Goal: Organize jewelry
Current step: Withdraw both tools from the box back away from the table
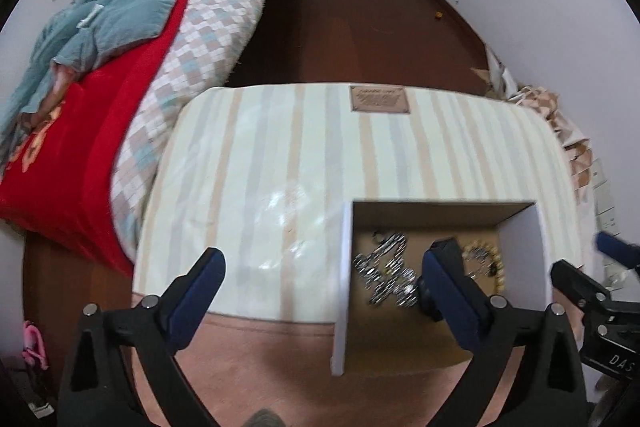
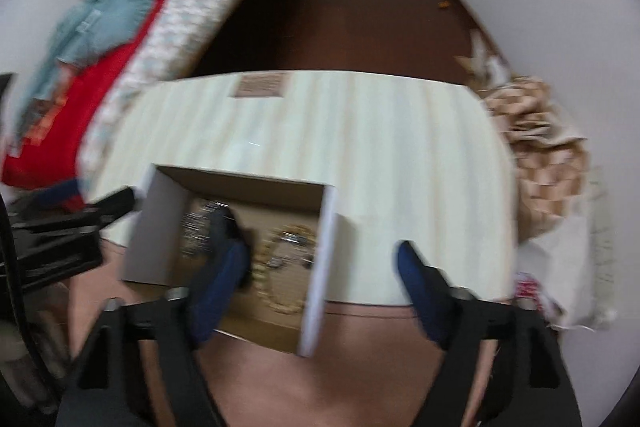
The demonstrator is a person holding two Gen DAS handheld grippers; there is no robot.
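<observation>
Both claws, left claw (image 1: 324, 267) and right claw (image 2: 324, 259), gape wide (gripping nothing) astride the box (image 1: 343, 267) walls.

We see a striped mattress (image 1: 280, 155) w/ a brown label (image 1: 379, 99) at its far edge; an open cardboard box (image 1: 344, 267) sits near-right on it.

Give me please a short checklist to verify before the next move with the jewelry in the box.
1. Left gripper open: ok, nothing between its fingers.
2. Right gripper open: ok, empty.
3. Cardboard box open on top: ok.
4. Silver chain jewelry inside box: ok.
5. Gold bead bracelet inside box: ok, beside the silver pieces.
6. Pieces free of tangles: cannot tell, both views are blurred.
</observation>
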